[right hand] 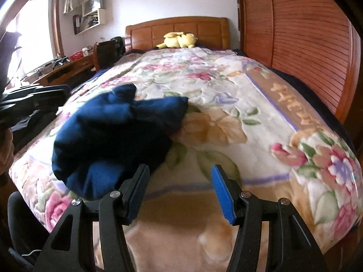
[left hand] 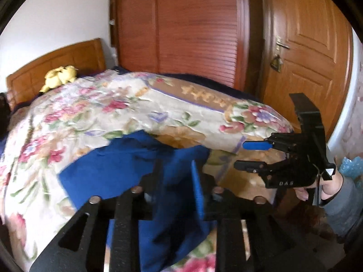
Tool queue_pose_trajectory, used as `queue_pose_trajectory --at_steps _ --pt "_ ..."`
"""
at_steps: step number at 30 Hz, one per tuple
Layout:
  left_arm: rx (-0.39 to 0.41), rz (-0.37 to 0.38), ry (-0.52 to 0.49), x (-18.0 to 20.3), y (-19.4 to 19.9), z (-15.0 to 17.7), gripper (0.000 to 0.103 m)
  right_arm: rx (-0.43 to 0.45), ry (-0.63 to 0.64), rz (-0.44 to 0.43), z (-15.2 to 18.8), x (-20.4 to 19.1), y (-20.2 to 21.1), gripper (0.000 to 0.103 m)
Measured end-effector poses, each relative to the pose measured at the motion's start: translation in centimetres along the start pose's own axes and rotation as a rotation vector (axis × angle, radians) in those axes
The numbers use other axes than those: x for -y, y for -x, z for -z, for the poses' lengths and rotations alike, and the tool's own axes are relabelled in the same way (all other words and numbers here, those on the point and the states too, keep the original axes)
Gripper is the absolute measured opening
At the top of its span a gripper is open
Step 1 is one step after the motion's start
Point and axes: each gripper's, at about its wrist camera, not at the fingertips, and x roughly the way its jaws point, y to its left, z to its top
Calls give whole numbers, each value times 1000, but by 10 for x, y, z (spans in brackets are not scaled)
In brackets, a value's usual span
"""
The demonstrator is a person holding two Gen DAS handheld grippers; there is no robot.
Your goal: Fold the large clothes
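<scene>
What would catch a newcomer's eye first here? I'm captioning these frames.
The dark blue garment lies bunched on the floral blanket near the bed's foot, with cloth between the left gripper's fingers. A yellow plush toy rests by the wooden headboard. The right gripper hovers open, empty.

Left gripper [left hand: 179,195]: jaws parted a little, blue cloth [left hand: 136,158] draped between the fingers, pad grip unclear. Right gripper [right hand: 180,192]: jaws well apart, nothing between them, angled downward. Right hand [left hand: 317,188], grey sleeve, wraps its handle at the far right of the left view.
</scene>
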Motion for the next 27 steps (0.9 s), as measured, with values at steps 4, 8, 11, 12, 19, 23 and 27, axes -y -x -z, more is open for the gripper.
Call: queue_pose_trajectory --at_steps 4,8,11,12,19,23,27 --pt "35 -70 23 -26 24 12 33 35 38 -30 -19 -17 -7 59" --pt "49 -138 61 -55 39 33 34 61 98 -40 -43 -40 -16 59" --pt "48 -184 91 -78 43 49 35 62 138 -57 -65 -56 -29 59" --pt "48 -192 102 -85 43 54 35 54 150 -64 -72 -60 -35 59" --pt "74 -242 172 -125 35 84 35 -81 193 -82 -122 -66 -115 59" --pt "89 -257 210 -141 28 103 36 -186 185 -89 -137 -65 -157 59" --pt "83 -287 210 -148 22 117 36 -276 189 -111 -147 -69 -186 59"
